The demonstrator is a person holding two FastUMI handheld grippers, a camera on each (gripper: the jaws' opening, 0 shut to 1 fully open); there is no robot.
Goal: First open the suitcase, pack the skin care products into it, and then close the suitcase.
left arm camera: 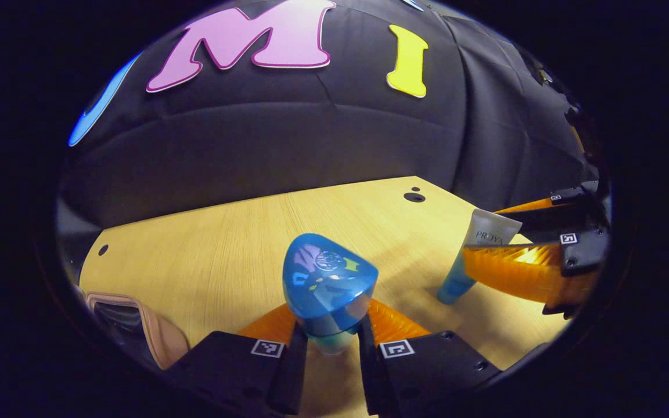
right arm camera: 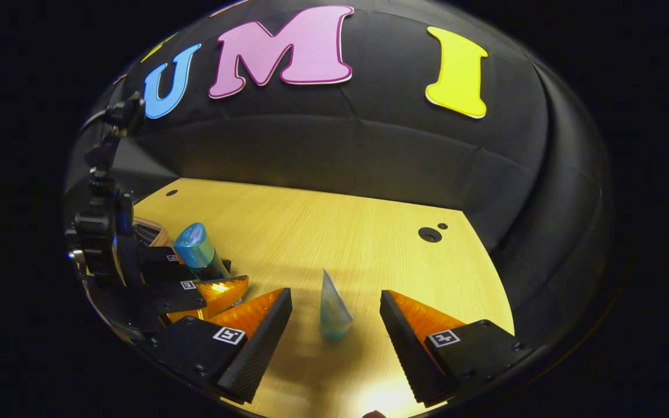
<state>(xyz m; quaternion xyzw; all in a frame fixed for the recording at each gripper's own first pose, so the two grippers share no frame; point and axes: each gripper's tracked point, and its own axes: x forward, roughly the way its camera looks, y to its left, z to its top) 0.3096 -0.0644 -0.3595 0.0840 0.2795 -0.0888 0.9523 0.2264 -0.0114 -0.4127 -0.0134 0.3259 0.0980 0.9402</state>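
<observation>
My left gripper [left arm camera: 331,332] is shut on a bottle with a glossy blue cap [left arm camera: 328,281], held just above the wooden table [left arm camera: 224,244]. A white tube with a blue cap [right arm camera: 333,310] stands cap-down on the table, between the fingers of my right gripper [right arm camera: 335,299]. That gripper is open, and neither finger touches the tube. In the left gripper view the tube [left arm camera: 456,278] and the right gripper [left arm camera: 481,230] are at the right. The right gripper view has the left gripper [right arm camera: 209,273] and the bottle [right arm camera: 198,249] at the left. The pink suitcase [left arm camera: 148,328] lies open at the lower left.
A corner of the suitcase [right arm camera: 147,232] peeks out behind the left gripper. The table has a round cable hole [right arm camera: 429,234] near its far right corner and another small hole [left arm camera: 103,250] at the far left. Black cloth walls close off the back and sides.
</observation>
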